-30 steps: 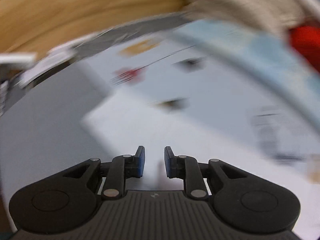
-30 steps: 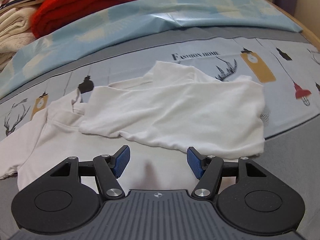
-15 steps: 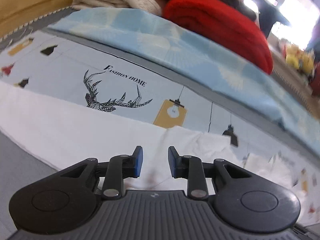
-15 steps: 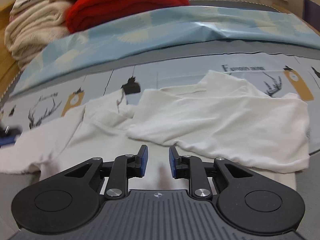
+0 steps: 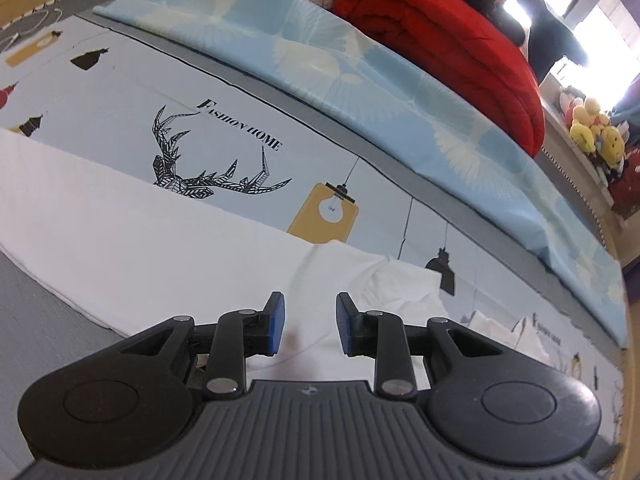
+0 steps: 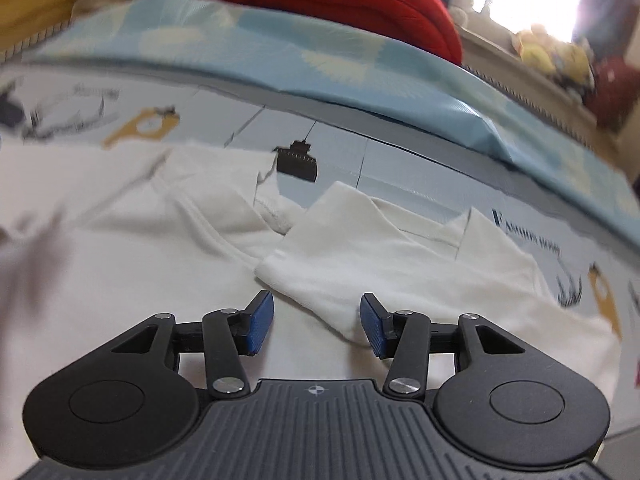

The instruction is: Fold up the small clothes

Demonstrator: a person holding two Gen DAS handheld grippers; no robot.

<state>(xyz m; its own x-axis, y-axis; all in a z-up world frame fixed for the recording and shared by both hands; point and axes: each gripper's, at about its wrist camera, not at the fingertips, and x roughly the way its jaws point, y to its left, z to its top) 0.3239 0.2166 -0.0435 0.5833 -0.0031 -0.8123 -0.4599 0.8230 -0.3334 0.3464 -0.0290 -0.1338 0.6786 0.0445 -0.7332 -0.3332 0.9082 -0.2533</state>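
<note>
Printed bedsheet (image 5: 224,92) w/ antlers and lamp motifs covers the bed; light-blue cloth (image 5: 400,92) and a red blanket (image 5: 448,36) lie at the far side. White shirt (image 6: 168,280) is spread on the sheet, near side, w/ one part folded over itself (image 6: 400,264) on the right. In the left view the shirt (image 5: 160,256) runs from left to centre, bunched at the right. Right gripper (image 6: 316,322) is released, jaws well apart, straddling the near corner of the folded flap, nothing pinched. Left gripper (image 5: 310,322) is also released, narrower gap, just above the shirt, no cloth between the pads.

Risk, as a judgement: right view is blurred, so the gripper is prob. moving; closing now could catch both layers, or only the top, and drag the fold askew. Left gripper could pinch the bedsheet along w/ the thin cloth.
</note>
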